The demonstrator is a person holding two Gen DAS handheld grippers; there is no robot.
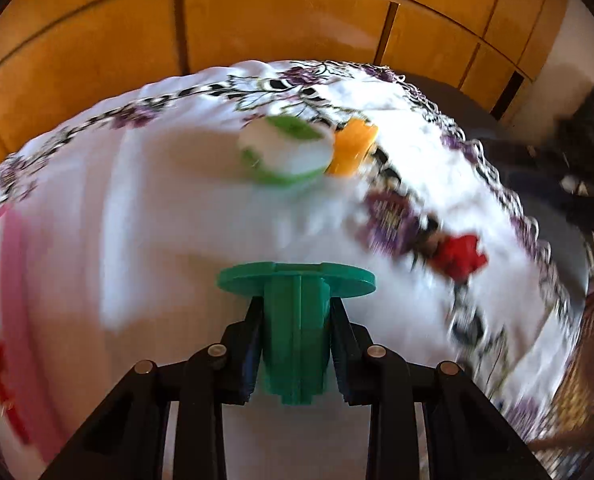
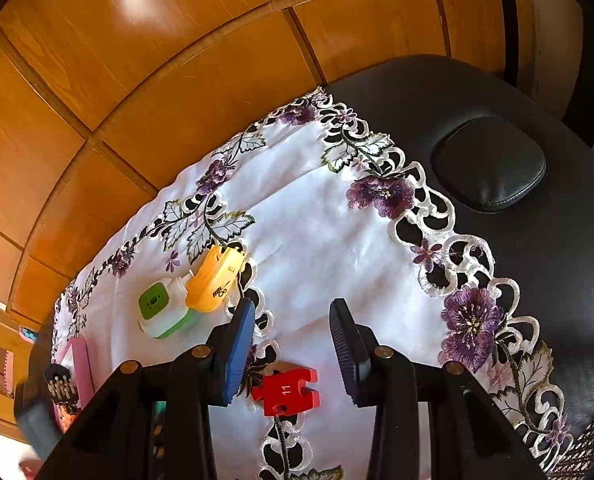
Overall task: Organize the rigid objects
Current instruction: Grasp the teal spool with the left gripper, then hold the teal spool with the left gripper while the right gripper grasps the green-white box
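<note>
My left gripper (image 1: 295,344) clamped the green flanged peg (image 1: 295,320) at lower centre, long axis pointing away, flange outward. My right gripper (image 2: 293,354) gaped above the red puzzle piece (image 2: 285,391).

Green spool (image 1: 295,322), red puzzle piece (image 2: 285,390)

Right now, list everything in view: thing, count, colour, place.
green plastic peg: 1, teal green, clamped in the left gripper
red puzzle piece: 1, red, marked 11, on the cloth between the right gripper's fingers
green-and-white plug: 1, on the cloth, touching the orange plug
orange plug: 1, at the cloth's embroidered edge
pink tray: 1, far left
embroidered tablecloth: 1, white, purple flowers
black padded table: 1, under the cloth
wooden cabinets: behind
left gripper: shut
right gripper: open
</note>
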